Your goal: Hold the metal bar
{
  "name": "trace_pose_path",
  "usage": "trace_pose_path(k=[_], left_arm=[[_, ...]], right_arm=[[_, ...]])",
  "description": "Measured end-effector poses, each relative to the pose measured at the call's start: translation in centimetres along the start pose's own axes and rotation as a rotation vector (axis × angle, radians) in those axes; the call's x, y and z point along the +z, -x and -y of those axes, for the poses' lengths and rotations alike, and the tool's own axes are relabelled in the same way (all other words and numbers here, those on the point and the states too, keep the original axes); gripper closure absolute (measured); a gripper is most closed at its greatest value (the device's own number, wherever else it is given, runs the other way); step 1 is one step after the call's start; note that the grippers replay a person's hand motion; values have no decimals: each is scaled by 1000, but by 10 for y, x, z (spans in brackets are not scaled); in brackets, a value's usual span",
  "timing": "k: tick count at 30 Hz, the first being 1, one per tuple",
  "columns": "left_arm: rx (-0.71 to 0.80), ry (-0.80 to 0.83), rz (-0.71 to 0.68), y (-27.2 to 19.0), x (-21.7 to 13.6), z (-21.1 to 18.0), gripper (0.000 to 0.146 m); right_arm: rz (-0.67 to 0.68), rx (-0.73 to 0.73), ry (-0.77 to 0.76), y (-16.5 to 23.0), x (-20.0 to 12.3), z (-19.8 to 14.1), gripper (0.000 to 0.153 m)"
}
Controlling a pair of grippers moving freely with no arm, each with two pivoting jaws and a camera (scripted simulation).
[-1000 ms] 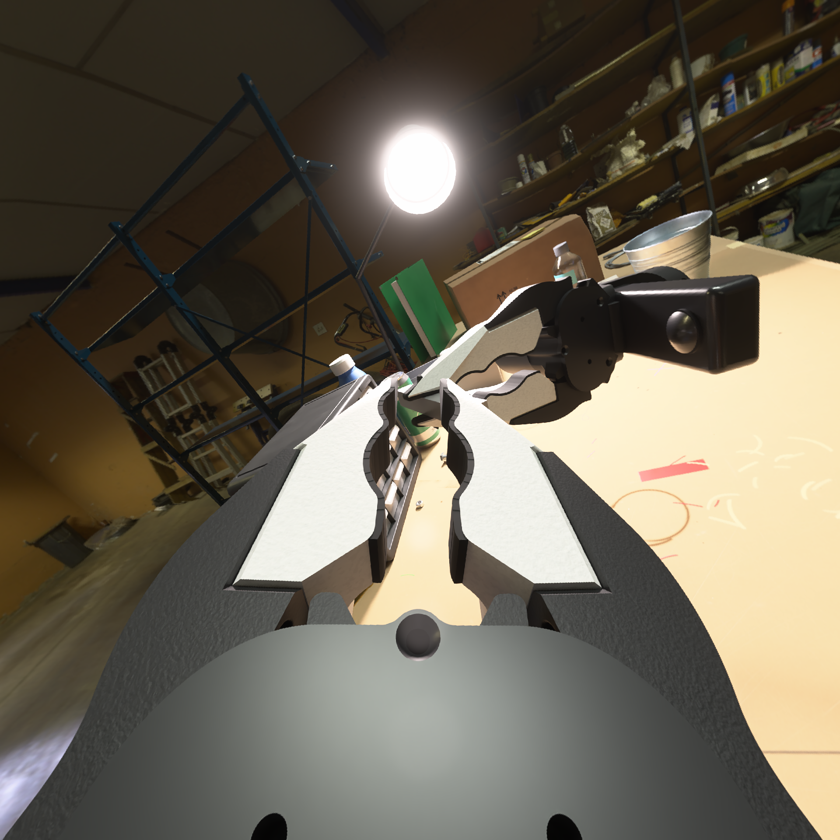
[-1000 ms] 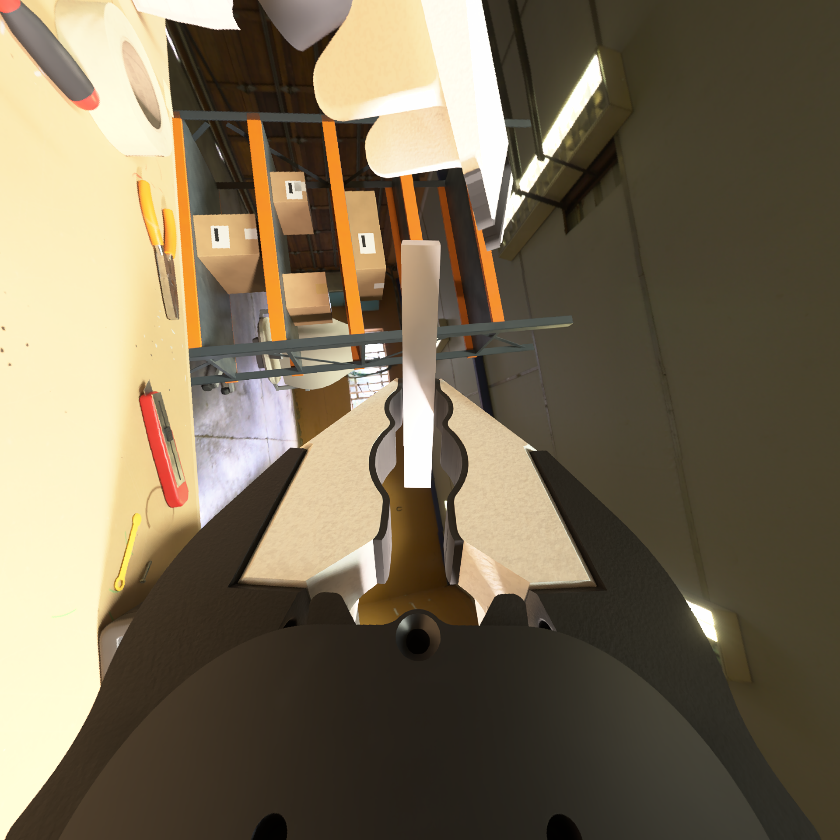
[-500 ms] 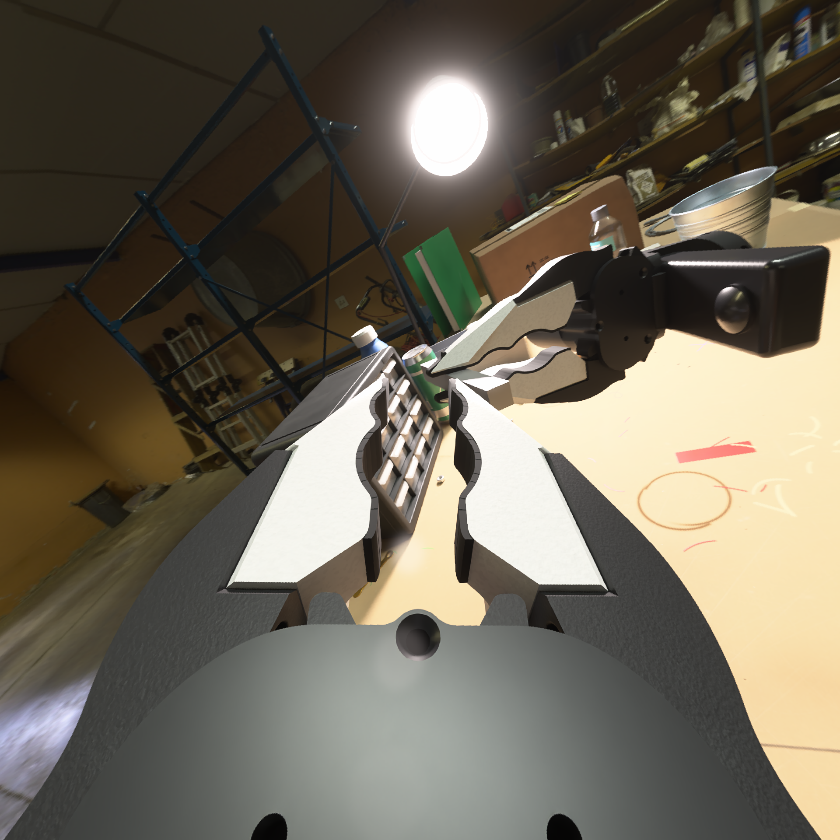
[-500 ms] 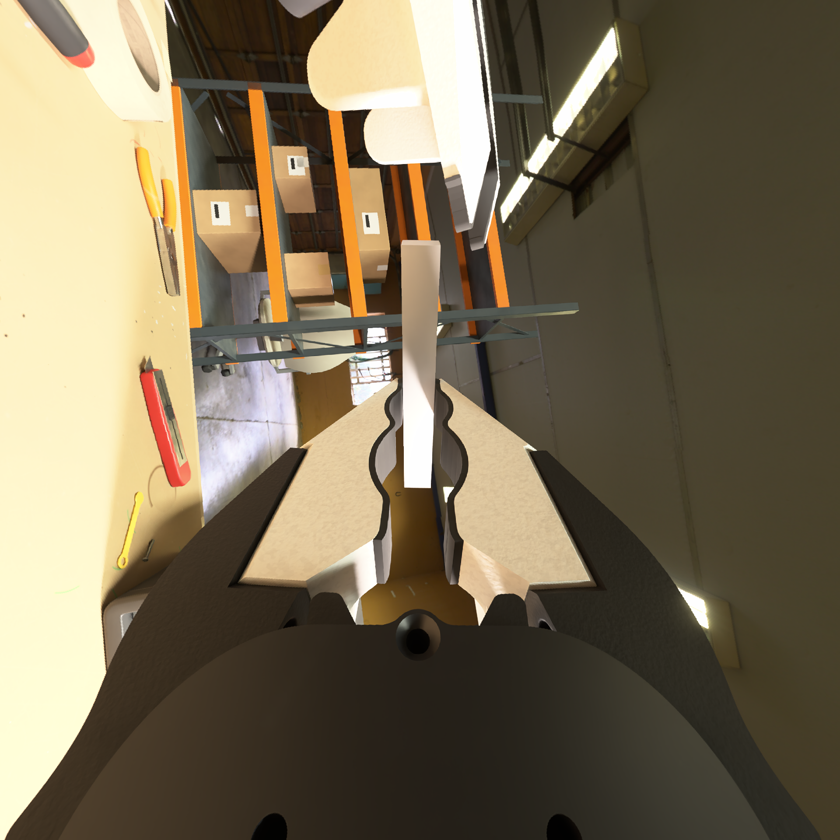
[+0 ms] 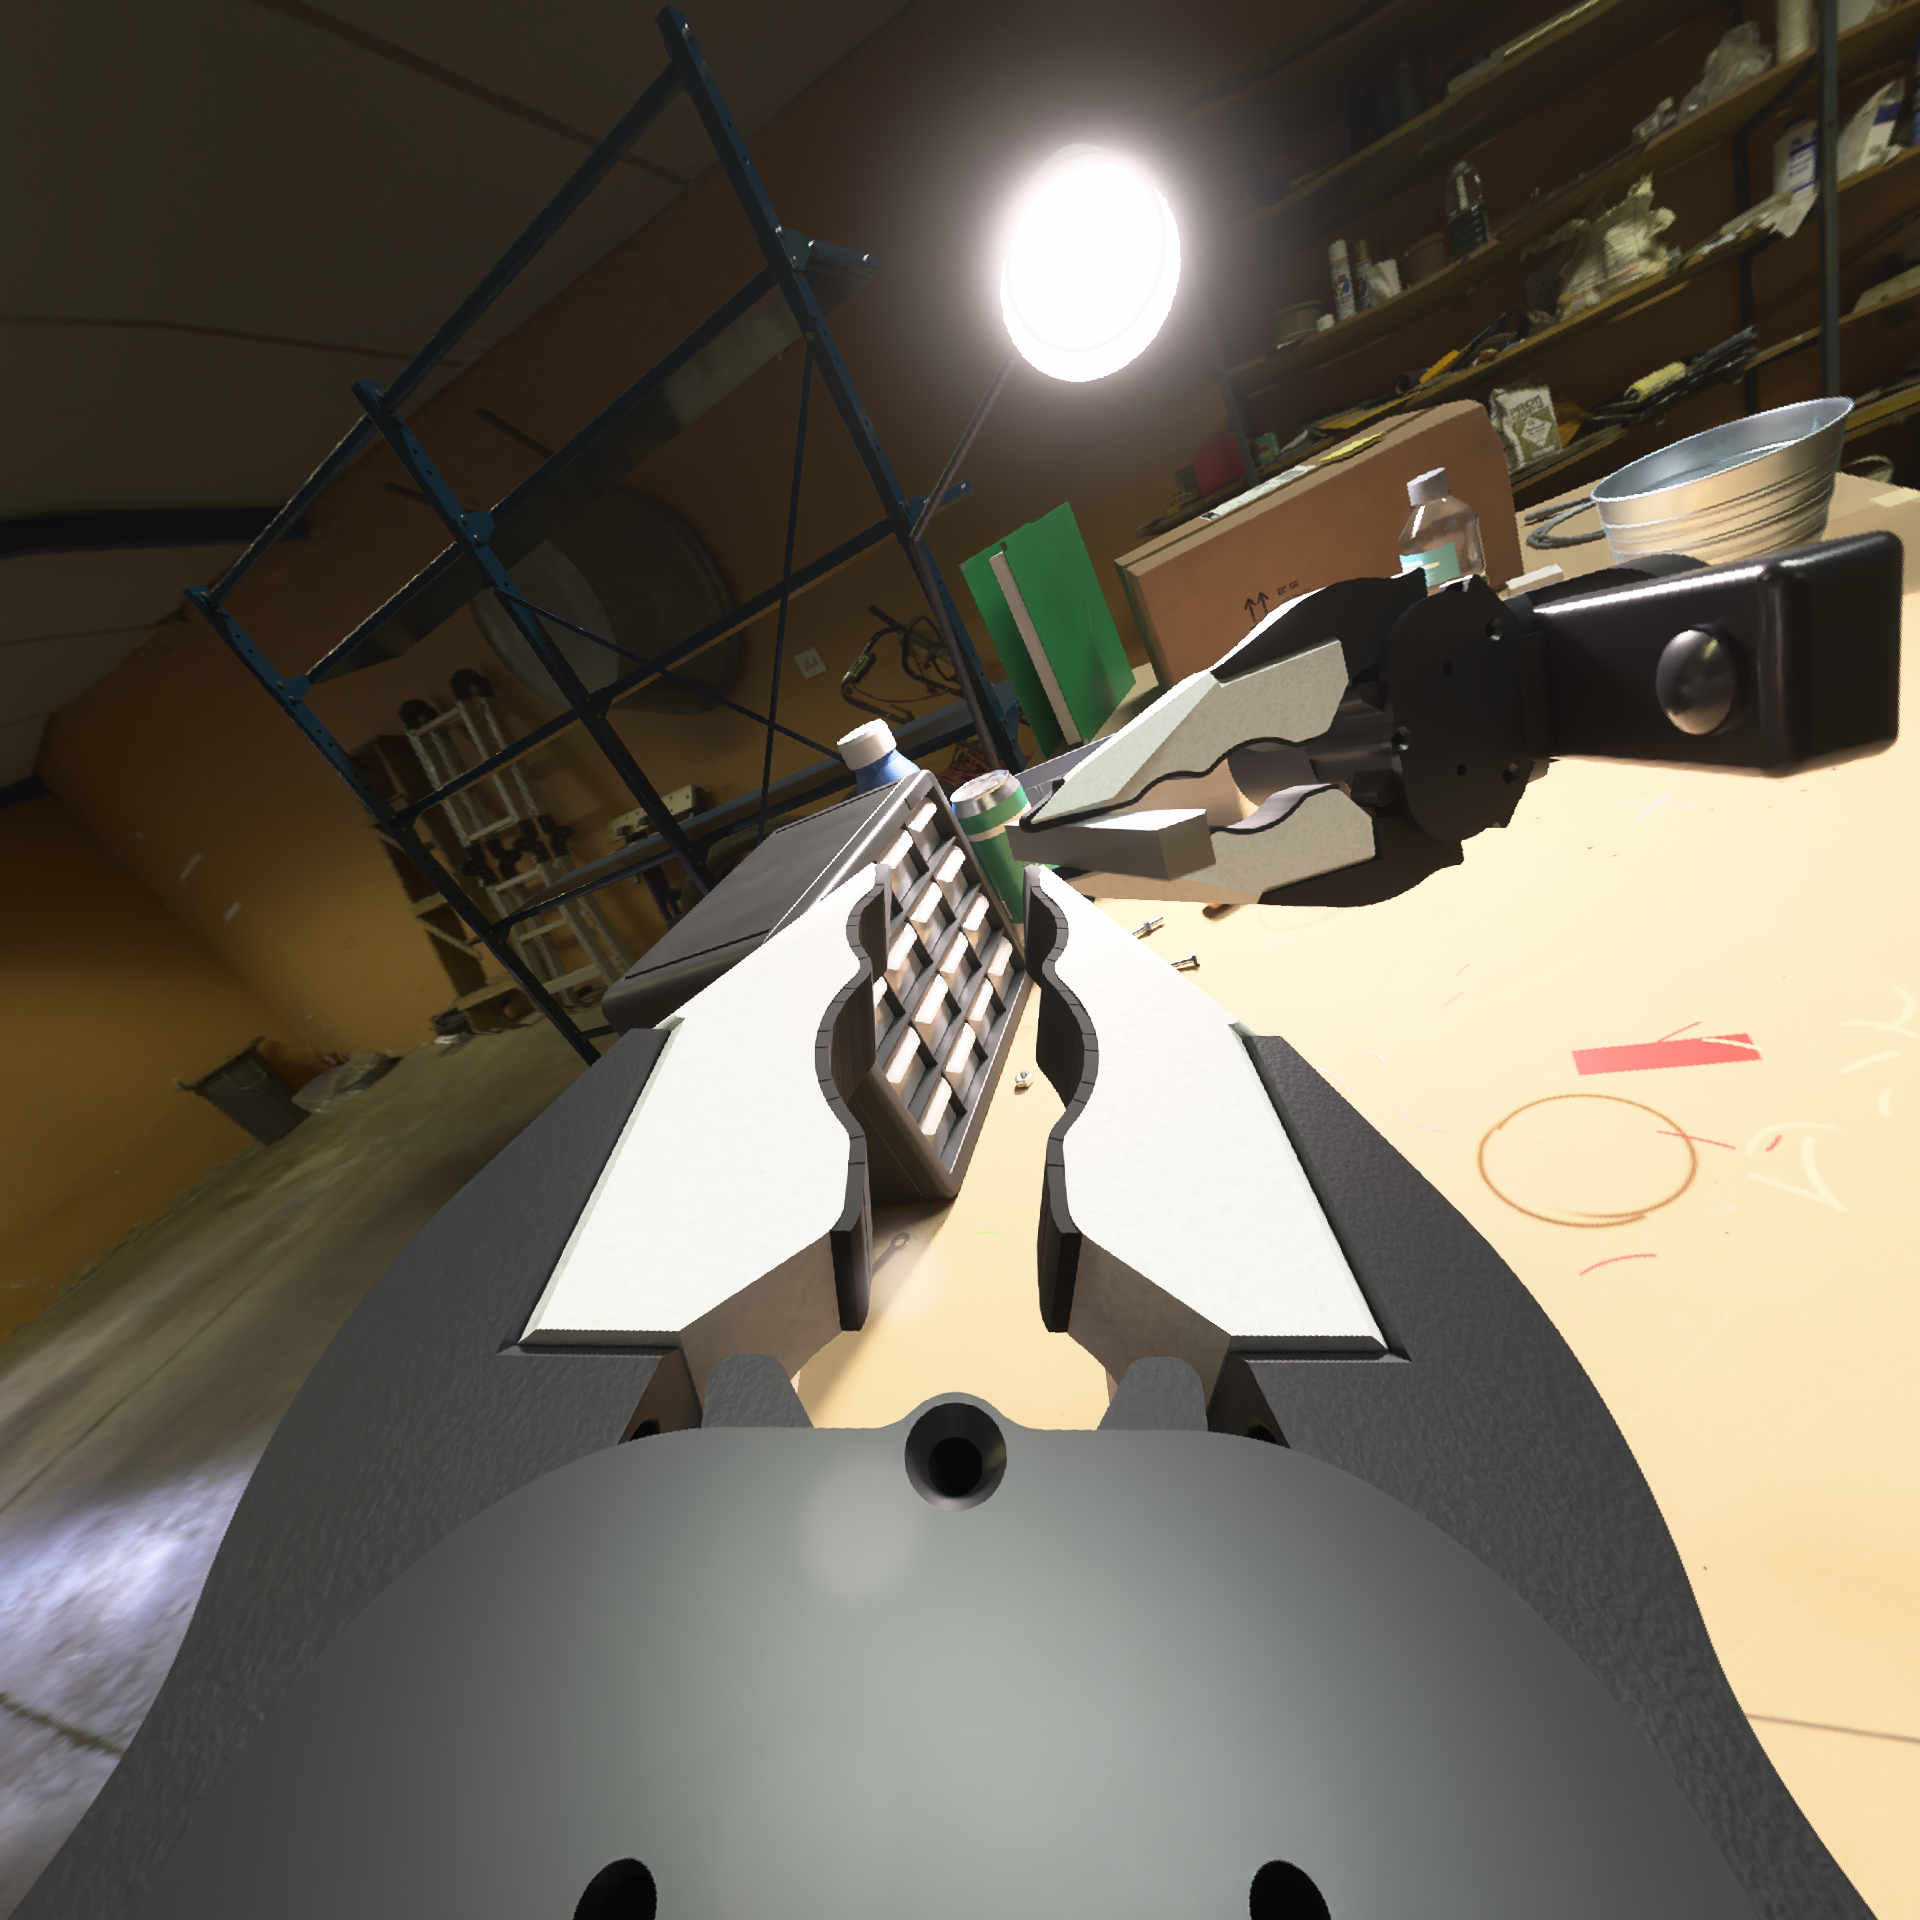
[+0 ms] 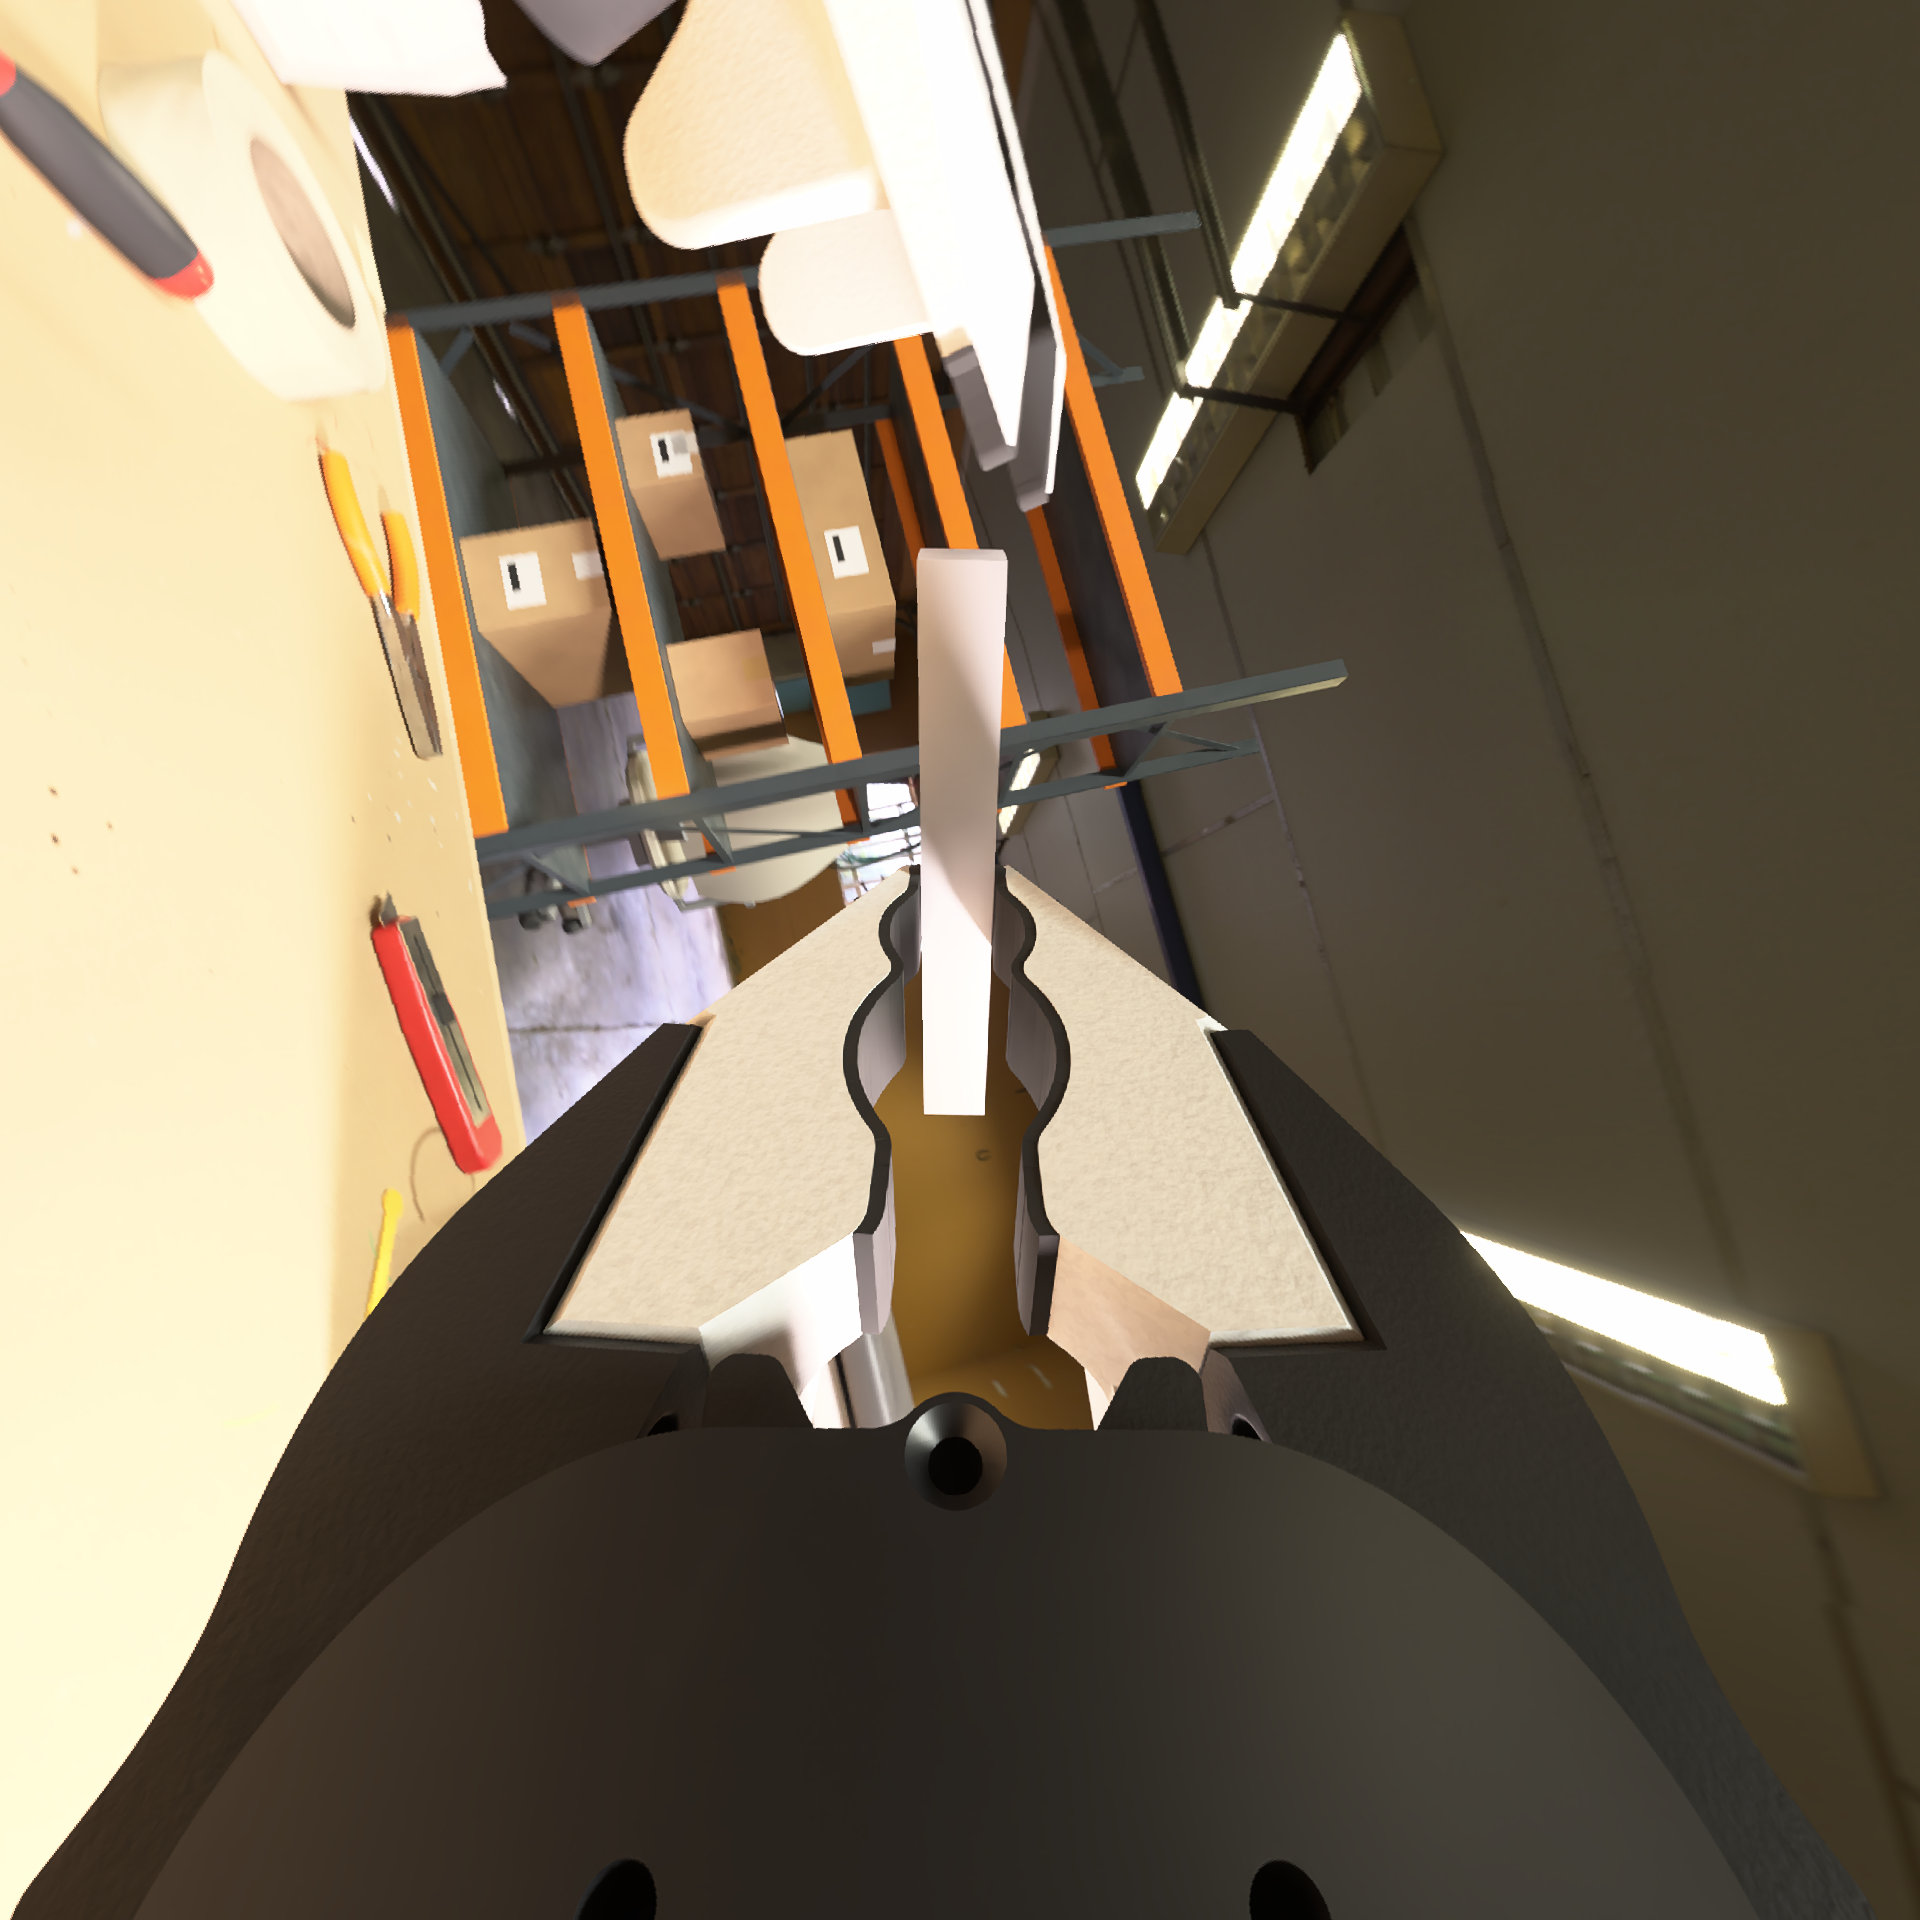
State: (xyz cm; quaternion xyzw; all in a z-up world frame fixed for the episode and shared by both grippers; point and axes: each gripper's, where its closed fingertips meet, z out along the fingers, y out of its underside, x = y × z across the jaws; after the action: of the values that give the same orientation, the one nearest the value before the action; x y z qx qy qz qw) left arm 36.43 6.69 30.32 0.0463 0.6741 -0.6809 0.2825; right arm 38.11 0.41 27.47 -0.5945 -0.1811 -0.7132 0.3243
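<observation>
Metal bar (image 6: 961, 831): one pale flat bar, pinched between the two fingers of the right gripper (image 6: 958, 883), lengthwise along them, its far end projecting past the fingertips and its near end inside the jaw gap. In the left wrist view the same bar (image 5: 1127, 844) shows as a short grey block clamped in the right gripper (image 5: 1049, 826), which hangs above the tan workbench (image 5: 1558, 1351) with its fingers pointing toward the left gripper. Left gripper (image 5: 951, 883): fingers spread apart, nothing between them; its tips sit just beside the tip of the right gripper. Seen through the gap, one dark organizer tray (image 5: 935, 997) with rows of small pale compartments lies on the bench. Counted behind it: one green can (image 5: 997, 842), one blue bottle with a white cap (image 5: 878, 753), one clear bottle (image 5: 1439, 530), one galvanized tub (image 5: 1725, 488), one brown cardboard box (image 5: 1309, 540). One round lamp (image 5: 1091, 260) glares above. Right wrist view, bench (image 6: 156, 831) along the left edge: one roll of pale tape (image 6: 291, 229), one red utility knife (image 6: 436, 1039), one pair of orange-handled pliers (image 6: 390, 592), one orange rack (image 6: 727, 582) holding four cardboard boxes.
</observation>
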Motion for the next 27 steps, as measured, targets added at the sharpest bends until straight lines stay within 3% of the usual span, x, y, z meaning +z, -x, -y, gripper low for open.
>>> trace_pose_path(k=[8, 14, 21, 24, 27], left_arm=[[-73, -51, 4, 6, -6, 10, 125], [-192, -64, -27, 8, -6, 10, 127], [-290, -37, -122, -19, 14, 3, 127], [-275, -26, -106, -25, 22, 10, 122], [-256, -51, -83, -21, 26, 29, 118]], right_arm=[[25, 302, -125, -6, -6, -8, 141], [14, 419, -121, -8, -7, -25, 141], [-70, 470, 46, -37, -14, -47, 141], [-83, 607, 185, -59, -19, -62, 141], [-82, 780, 177, -78, -18, -60, 141]])
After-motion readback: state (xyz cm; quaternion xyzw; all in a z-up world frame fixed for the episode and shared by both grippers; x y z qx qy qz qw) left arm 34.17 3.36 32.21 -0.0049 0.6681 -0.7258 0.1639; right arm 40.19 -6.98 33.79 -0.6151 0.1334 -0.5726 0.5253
